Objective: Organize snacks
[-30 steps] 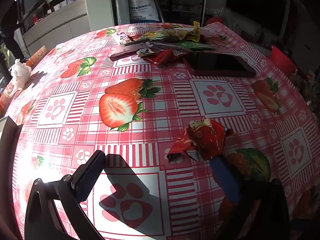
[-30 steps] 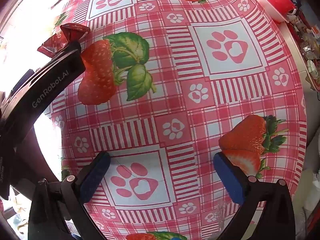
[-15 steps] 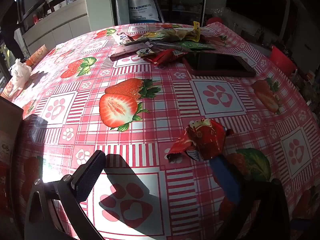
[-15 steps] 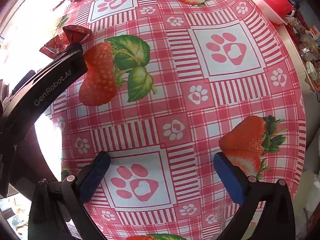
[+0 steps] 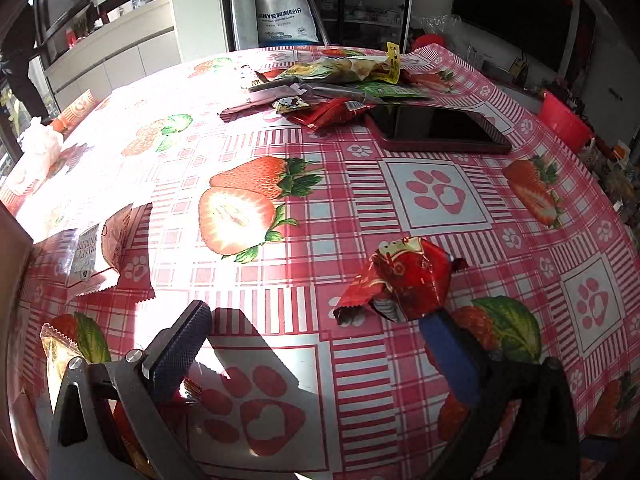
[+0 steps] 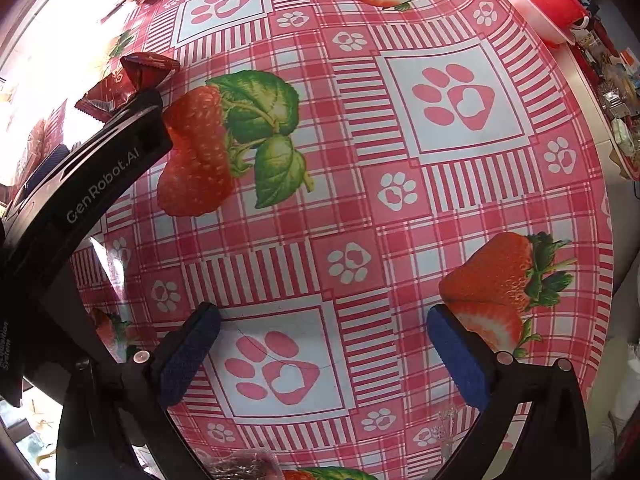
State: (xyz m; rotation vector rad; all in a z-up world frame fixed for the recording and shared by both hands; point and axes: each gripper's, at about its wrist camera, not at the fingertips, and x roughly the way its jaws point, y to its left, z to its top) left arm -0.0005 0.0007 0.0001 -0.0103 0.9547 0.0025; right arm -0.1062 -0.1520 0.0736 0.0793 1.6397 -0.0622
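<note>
left gripper (image 5: 316,340): jaws standing wide apart, holding nothing, hovering low over the tablecloth (image 5: 400,184); right blue pad (image 5: 448,352) sitting just under the edge of the red snack packet (image 5: 404,276), looks touching or nearly so, left pad well off to the side.
right gripper (image 6: 324,348): jaws apart too, empty, hanging over bare cloth; only paw print and strawberry pattern between the pads.
red snack packet: lying crumpled on the cloth, near side of the table, off-centre to the right of the left gripper's gap; also showing at top left of the right wrist view (image 6: 132,80), behind the left gripper's black body.
snack pile (image 5: 336,84): far end of table, several wrappers overlapping, beside a dark tablet (image 5: 436,128).
other packets: pale wrapper (image 5: 96,252) at left edge, another clear one (image 5: 60,356) lower left, partly cut off.
step in hand (judging): going for the red packet with the left gripper.
doing it well: packet is not sitting between the jaws now, so shifting right to centre it, then lowering and closing on the puffed middle, not the thin crimped end.
risk: foil is looking slippery and crumpled, a pad could be pushing it away instead of pinching.
destination: probably the far pile, cannot tell for sure.
</note>
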